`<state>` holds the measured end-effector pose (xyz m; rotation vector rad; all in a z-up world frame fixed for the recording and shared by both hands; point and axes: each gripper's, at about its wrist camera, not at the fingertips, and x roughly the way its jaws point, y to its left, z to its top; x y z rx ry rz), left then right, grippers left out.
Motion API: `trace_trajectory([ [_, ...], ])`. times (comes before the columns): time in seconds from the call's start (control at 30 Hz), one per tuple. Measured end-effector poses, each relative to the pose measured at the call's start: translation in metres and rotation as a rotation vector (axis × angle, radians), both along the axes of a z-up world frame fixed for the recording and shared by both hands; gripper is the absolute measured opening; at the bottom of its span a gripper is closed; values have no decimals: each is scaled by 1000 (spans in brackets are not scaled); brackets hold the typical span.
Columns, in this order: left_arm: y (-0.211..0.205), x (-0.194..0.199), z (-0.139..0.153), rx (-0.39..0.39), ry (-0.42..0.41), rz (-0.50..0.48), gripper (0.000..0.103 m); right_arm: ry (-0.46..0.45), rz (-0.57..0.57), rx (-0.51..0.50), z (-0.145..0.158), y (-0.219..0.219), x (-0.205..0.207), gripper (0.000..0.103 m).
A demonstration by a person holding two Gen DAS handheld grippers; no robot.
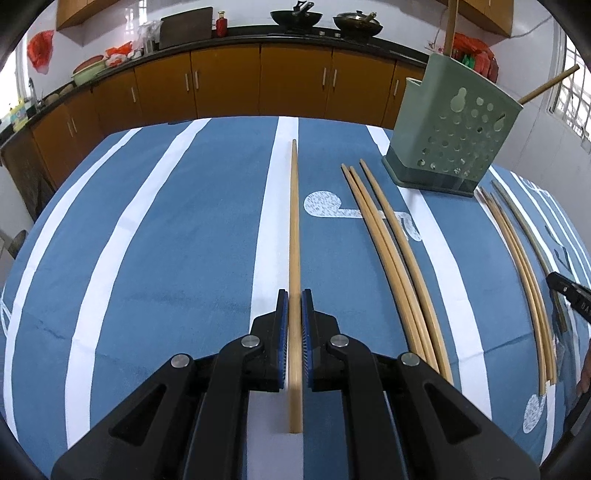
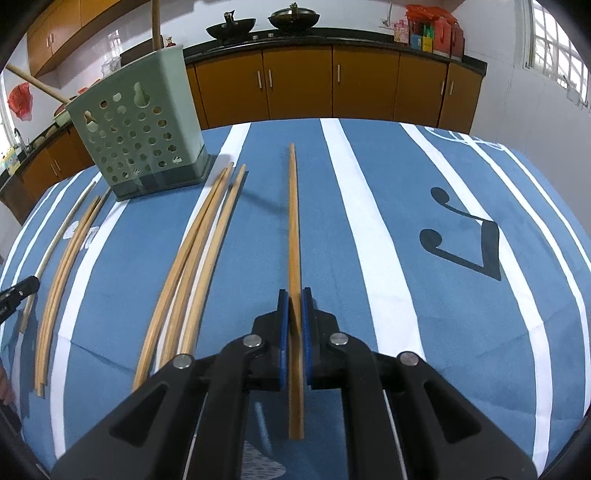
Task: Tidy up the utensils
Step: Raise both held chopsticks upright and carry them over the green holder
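The left gripper (image 1: pixel 294 295) is hovering low over a blue tablecloth with white stripes (image 1: pixel 166 240), its black fingers drawn narrow around a long tan wooden chopstick (image 1: pixel 294 221). That chopstick is lying on the cloth and pointing straight toward 12 o'clock, with its near end passing back under the gripper. The blue pads are sitting right against its two sides, but whether they are actually pinching it cannot be told. A sage-green perforated plastic utensil holder (image 1: pixel 454 129) is standing at 1 o'clock on the far part of the table, with two wooden handles (image 1: pixel 450 26) sticking out of its top. Three loose tan chopsticks (image 1: pixel 388 251) are lying side by side between the holder and the gripper, toward 2 o'clock. A further bundle of tan chopsticks (image 1: pixel 517 266) is lying at 3 o'clock, beside one darker stick (image 1: pixel 524 229). The right gripper (image 2: pixel 294 295) is likewise straddling another tan wooden chopstick (image 2: pixel 293 221) with its fingers narrow. The pads are close on either side, and the grip is again unclear. From this gripper the holder is standing at 11 o'clock. Brown kitchen cabinets (image 1: pixel 221 85) are running along the wall at 12 o'clock.
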<state>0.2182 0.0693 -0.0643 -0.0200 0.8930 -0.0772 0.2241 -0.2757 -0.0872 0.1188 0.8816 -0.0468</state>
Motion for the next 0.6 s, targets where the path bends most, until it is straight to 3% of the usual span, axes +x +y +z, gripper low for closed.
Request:
trace_trajectory([
  [0.2, 4, -7, 13, -7, -21, 6, 8, -83, -1, -4, 28, -4, -13, 8],
  [0.6, 18, -23, 70, -36, -167, 27, 8, -216, -37, 10, 75, -18, -29, 8],
])
